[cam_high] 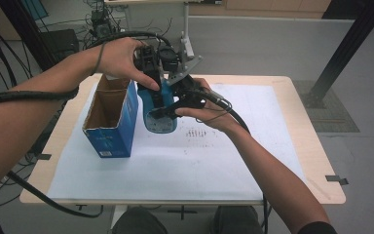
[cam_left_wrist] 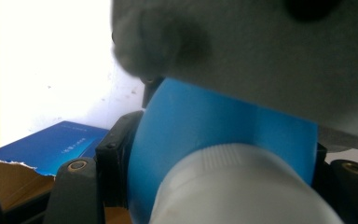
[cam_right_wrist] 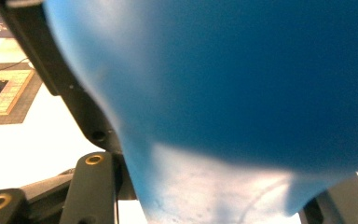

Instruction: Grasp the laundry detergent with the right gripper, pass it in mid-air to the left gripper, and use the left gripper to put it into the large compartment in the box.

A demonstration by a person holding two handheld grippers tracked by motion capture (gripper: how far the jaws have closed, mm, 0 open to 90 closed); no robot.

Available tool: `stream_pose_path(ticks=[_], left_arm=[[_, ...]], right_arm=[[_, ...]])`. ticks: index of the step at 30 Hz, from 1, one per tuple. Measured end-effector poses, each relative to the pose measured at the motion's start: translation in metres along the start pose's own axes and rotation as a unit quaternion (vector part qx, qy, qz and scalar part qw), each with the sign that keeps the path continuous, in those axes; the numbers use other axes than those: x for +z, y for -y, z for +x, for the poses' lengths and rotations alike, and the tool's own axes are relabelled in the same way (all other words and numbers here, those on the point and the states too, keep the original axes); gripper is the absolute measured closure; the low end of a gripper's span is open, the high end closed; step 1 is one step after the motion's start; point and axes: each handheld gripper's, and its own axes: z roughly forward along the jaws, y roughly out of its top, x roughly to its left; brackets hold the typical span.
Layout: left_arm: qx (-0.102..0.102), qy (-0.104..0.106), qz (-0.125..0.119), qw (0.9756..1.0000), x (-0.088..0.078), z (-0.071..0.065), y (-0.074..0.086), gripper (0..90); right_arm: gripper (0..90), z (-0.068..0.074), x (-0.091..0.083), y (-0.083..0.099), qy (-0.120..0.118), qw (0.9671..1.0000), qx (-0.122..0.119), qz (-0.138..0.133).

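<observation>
Both pairs of jaws clamped on a blue bottle (cam_high: 158,111), white cap (cam_left_wrist: 242,186) toward the left gripper (cam_high: 152,78), right gripper (cam_high: 177,103) gripping its lower body, bottle held above the white sheet (cam_high: 214,161), just beside the open blue box (cam_high: 111,117), on a wooden table (cam_high: 302,122)

Smooth blue plastic bottle (cam_high: 159,109), slight sheen, ribbed matt white plastic cap (cam_left_wrist: 242,186). Blue printed cardboard box (cam_high: 111,119), raw brown inside, torn rough edge. Matt white paper sheet (cam_high: 199,161) over pale wood table (cam_high: 316,161). Matt black plastic jaws, brass-look rivets.
</observation>
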Motion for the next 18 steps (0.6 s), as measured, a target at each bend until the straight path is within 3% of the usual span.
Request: stream_pose_path(ticks=[18], left_arm=[[0.002, 0.003, 0.007, 1.0000, 0.0037, -0.0002, -0.0016, 35.3]], right_arm=[[43.3, -0.0005, 0.0018, 0.0023, -0.009, 1.0000, 0.004, 0.002]])
